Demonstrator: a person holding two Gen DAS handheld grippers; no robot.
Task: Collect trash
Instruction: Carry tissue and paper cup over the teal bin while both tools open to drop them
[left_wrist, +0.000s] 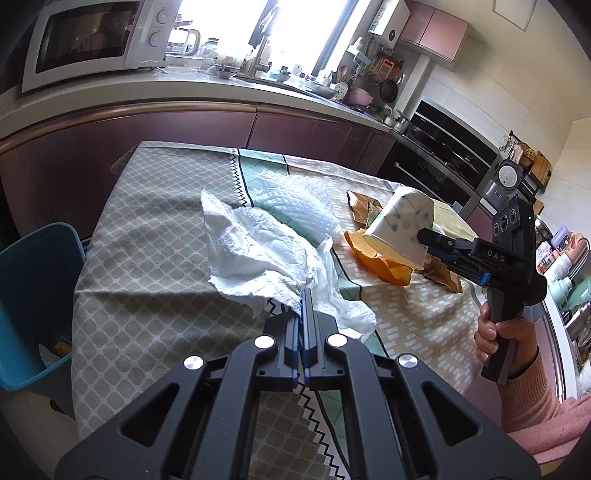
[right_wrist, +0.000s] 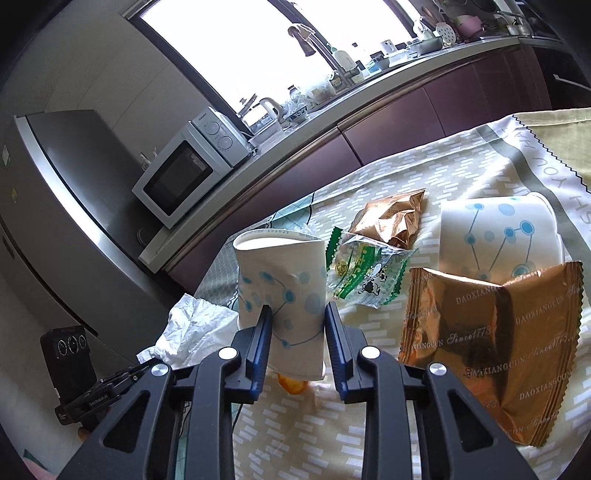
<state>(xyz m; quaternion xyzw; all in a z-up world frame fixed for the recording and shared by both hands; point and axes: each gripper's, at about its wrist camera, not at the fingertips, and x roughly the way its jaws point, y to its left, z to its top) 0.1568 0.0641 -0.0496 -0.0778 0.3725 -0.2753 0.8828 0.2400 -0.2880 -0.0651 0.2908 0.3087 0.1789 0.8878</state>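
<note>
Left claw – clamped on tissue | right claw – squeezing cup

Left edge, 9 o'clock: bare tablecloth beside the blue bin.
Centre, 12 o'clock: tissue, bubble wrap block.
Right, 3 o'clock: wrappers, paper cup crowd.

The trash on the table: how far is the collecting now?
Early stage. The blue bin already holds some scraps. In hand: left gripper shut on the white tissue, right gripper squeezing a paper cup. Left: second cup, gold wrappers, candy wrapper, bubble wrap.
</note>
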